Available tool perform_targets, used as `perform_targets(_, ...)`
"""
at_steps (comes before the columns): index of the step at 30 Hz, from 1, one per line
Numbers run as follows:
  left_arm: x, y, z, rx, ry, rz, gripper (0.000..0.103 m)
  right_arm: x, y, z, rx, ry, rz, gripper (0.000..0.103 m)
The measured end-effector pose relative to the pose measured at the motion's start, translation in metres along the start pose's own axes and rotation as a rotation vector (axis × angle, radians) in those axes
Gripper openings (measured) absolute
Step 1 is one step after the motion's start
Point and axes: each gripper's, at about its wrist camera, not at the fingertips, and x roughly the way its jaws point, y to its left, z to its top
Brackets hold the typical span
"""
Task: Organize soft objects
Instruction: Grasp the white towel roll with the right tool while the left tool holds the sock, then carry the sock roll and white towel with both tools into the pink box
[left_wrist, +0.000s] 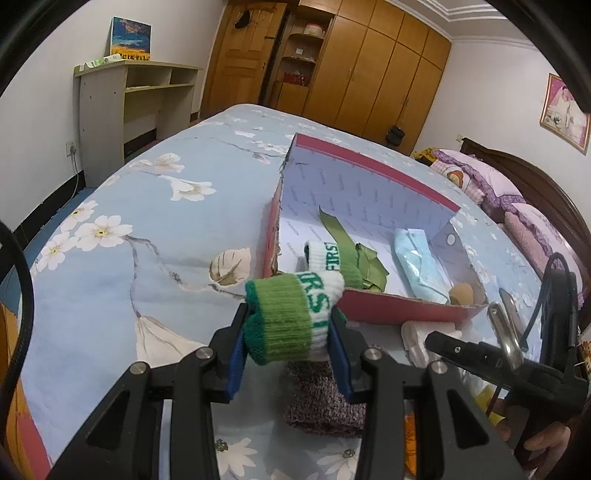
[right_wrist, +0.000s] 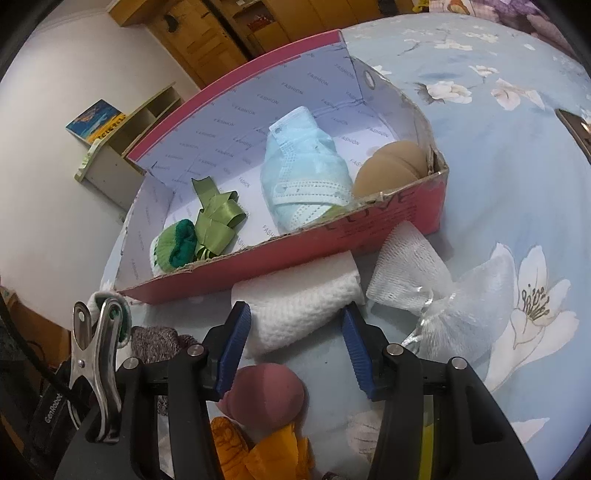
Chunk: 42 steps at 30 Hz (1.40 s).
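Note:
My left gripper (left_wrist: 290, 318) is shut on a rolled green and white sock (left_wrist: 284, 310), held just in front of the near corner of the red cardboard box (left_wrist: 402, 308). Inside the box (right_wrist: 295, 258) lie a second sock (right_wrist: 177, 243), a green ribbon (right_wrist: 218, 218), a pale blue mask pack (right_wrist: 306, 181) and a tan sponge (right_wrist: 391, 166). My right gripper (right_wrist: 295, 321) stands open low over the bed. A folded white cloth (right_wrist: 303, 306) lies between its blue pads (right_wrist: 236, 332), against the box's front wall, with a slit of bedsheet showing at the right pad.
On the flowered bedsheet (right_wrist: 498, 184) right of the cloth sit a white mesh wrap (right_wrist: 406, 266) and a sheer pouch (right_wrist: 465, 321). Near my fingers are a pink sponge ball (right_wrist: 269, 395), orange fabric (right_wrist: 258, 454) and grey knit fabric (left_wrist: 325, 402). Pillows (left_wrist: 491, 181) lie far right.

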Motion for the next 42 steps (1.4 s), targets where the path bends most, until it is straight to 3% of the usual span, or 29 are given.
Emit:
perform_targets(5, 0.001, -0.002, 0.0, 0.002, 0.002, 0.0, 0.041, 0.001, -0.003, -0.005, 0.005, -0.009, 0.015, 0.023)
perform_targets(8, -0.001, -0.004, 0.0, 0.005, 0.002, 0.0, 0.041, -0.002, -0.007, -0.008, 0.022, -0.016, 0.031, 0.014)
perform_targets(25, -0.017, -0.02, 0.007, 0.04, -0.019, 0.002, 0.041, -0.049, -0.014, -0.019, 0.02, -0.081, 0.143, 0.01)
perform_targets(42, -0.02, -0.051, 0.019, 0.121, -0.019, -0.019, 0.041, -0.083, -0.008, -0.019, -0.06, -0.139, 0.175, 0.01)
